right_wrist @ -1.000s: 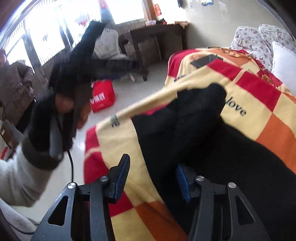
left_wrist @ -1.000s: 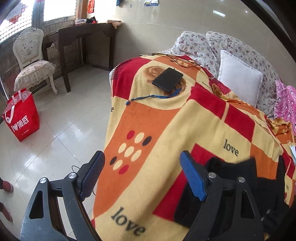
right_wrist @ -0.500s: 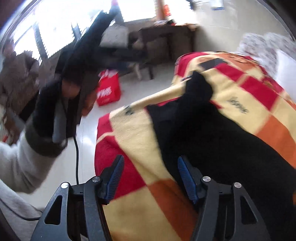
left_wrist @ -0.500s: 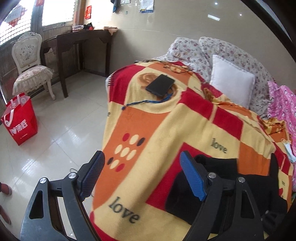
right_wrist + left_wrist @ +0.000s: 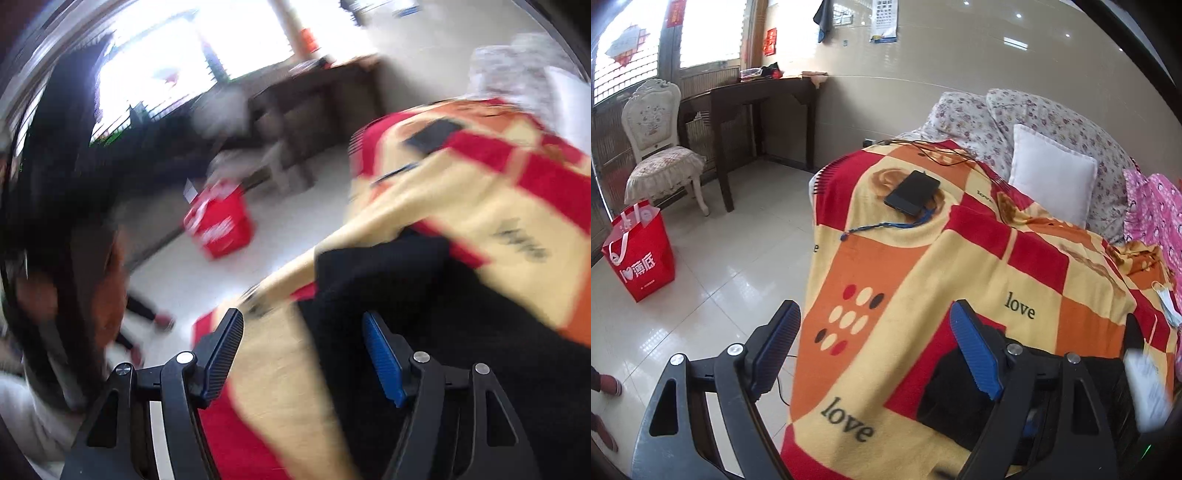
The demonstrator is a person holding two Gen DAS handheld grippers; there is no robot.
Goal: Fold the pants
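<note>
Left wrist view: we see the black pants [image 5: 960, 391], soft and dark, bunched on the fleecy checkered blanket [image 5: 923, 266] at the bed's near edge. Our left hand-held gripper [image 5: 875, 350] and right hand-held gripper [image 5: 303, 354] both hang released, grasping nothing. We judge folding is just starting; next, pinch an edge.

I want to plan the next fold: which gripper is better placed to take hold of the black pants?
Probably right. The open right gripper points at the black pants; the open left gripper faces mostly blanket.
</note>
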